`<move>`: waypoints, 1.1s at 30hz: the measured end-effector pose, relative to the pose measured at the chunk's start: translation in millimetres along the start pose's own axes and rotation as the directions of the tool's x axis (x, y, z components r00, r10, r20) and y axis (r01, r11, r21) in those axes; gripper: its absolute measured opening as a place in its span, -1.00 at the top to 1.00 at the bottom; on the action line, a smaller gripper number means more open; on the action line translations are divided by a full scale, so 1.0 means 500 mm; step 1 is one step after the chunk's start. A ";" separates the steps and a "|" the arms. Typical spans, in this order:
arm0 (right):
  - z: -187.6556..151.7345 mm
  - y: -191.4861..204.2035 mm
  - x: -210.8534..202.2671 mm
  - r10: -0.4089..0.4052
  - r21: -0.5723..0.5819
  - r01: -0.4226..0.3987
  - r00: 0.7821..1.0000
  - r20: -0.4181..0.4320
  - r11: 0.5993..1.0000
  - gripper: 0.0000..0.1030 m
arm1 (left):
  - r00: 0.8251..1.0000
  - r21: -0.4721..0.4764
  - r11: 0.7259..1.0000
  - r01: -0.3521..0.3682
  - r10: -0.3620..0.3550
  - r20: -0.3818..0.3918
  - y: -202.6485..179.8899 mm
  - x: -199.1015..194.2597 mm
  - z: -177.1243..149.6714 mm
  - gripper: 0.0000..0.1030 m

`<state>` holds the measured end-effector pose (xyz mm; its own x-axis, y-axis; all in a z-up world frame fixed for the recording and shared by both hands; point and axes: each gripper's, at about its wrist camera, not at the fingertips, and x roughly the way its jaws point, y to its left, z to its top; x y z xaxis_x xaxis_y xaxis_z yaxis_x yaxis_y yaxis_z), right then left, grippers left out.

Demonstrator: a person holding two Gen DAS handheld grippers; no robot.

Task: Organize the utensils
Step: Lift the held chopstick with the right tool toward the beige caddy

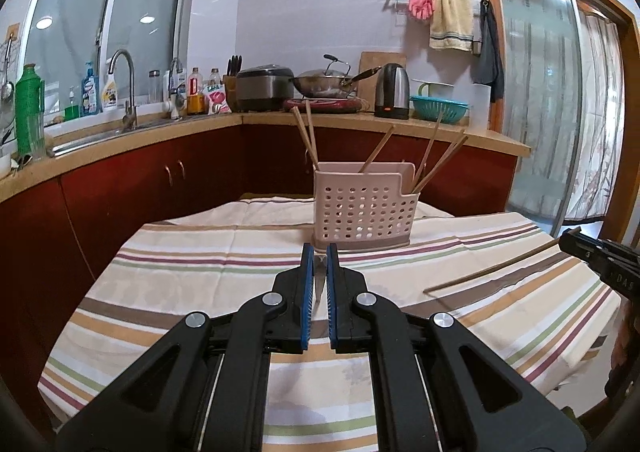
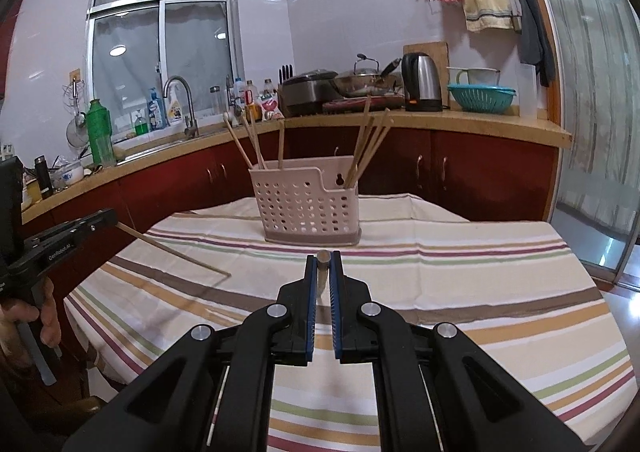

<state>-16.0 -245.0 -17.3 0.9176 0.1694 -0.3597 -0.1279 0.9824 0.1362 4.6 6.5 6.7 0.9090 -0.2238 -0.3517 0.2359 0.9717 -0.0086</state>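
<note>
Now left tool (image 1: 320, 252) and right tool (image 2: 324, 258) each pinch a chopstick (image 1: 492, 268), basket (image 1: 360, 212) beyond.

**Kid:** What do the grabbers look like?

**Helper:** The left gripper (image 1: 320, 256) is made of black plastic. Its two fingers (image 1: 307, 292) have bumpy blue pads on the inside. Round silver screws (image 1: 272, 297) shine on its black arms, and big triangle holes sit at about 7 and 5 o'clock.

**Kid:** And the other one?

**Helper:** The right gripper (image 2: 324, 264) looks the same. From its camera, the left one shows small white letters at 9 o'clock. A hand (image 2: 38, 318) shows below.
</note>
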 end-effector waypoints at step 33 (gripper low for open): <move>0.094 0.006 0.057 -0.009 -0.048 0.011 0.999 0.038 0.999 0.87 | 1.000 0.027 1.000 0.001 -0.002 0.007 0.004 0.092 0.099 0.87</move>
<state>27.6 -241.1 16.1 0.9323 0.1572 -0.3256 -0.1358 0.9869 0.0876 63.7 -5.7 36.9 0.9109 -0.2258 -0.3453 0.2464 0.9690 0.0165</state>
